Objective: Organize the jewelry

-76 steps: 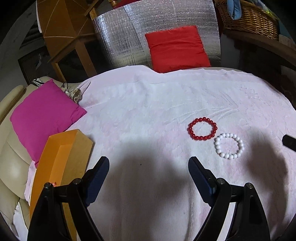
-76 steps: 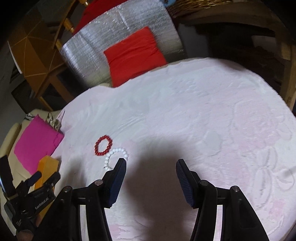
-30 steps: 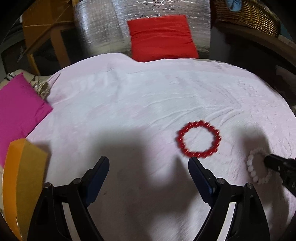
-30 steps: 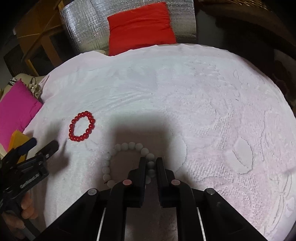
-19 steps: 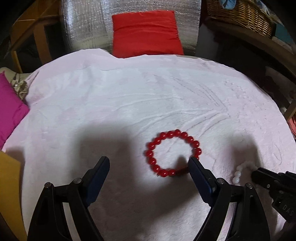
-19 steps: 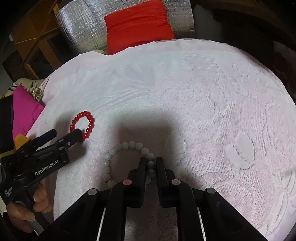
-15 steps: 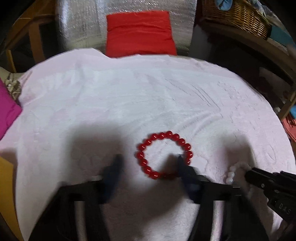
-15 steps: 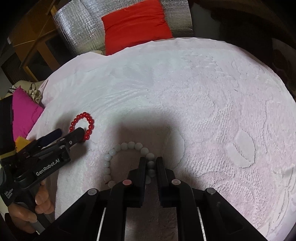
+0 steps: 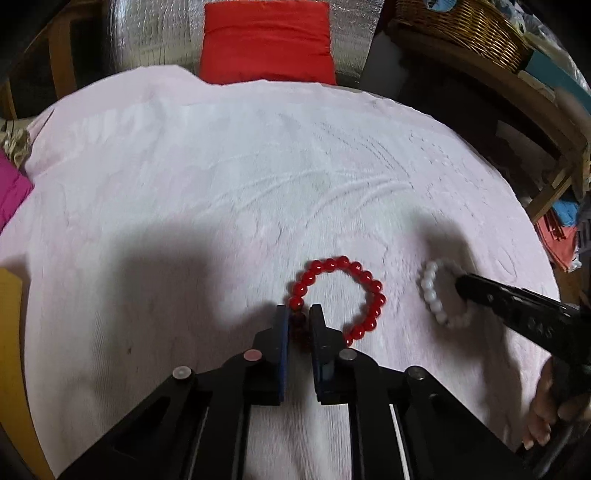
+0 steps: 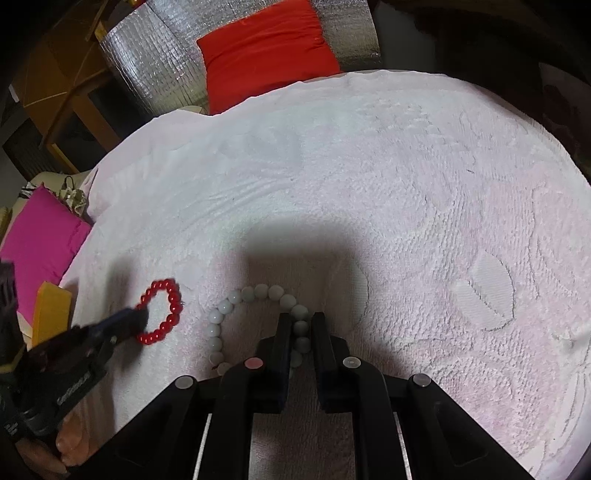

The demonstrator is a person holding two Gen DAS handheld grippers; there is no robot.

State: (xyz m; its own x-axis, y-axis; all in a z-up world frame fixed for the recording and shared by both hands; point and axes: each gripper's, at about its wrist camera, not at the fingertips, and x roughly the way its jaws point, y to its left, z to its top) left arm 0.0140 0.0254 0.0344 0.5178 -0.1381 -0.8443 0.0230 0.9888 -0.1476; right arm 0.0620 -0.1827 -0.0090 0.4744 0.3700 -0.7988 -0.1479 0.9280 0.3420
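A round bench under a pale pink nubby textured cloth carries two bead bracelets, lying side by side near its front left. The left claw is pinched nearly closed on the near-left beads of the one glossy red bracelet. The right claw is likewise clamped on the near-right beads of the one round-beaded white bracelet.

This is a home, a cluttered living space. A pale pink towel covers a soft surface. Behind it a red cushion leans on silver insulation sheet. A pink cushion lies on a cream sofa at left. A wicker basket sits on a wooden shelf.
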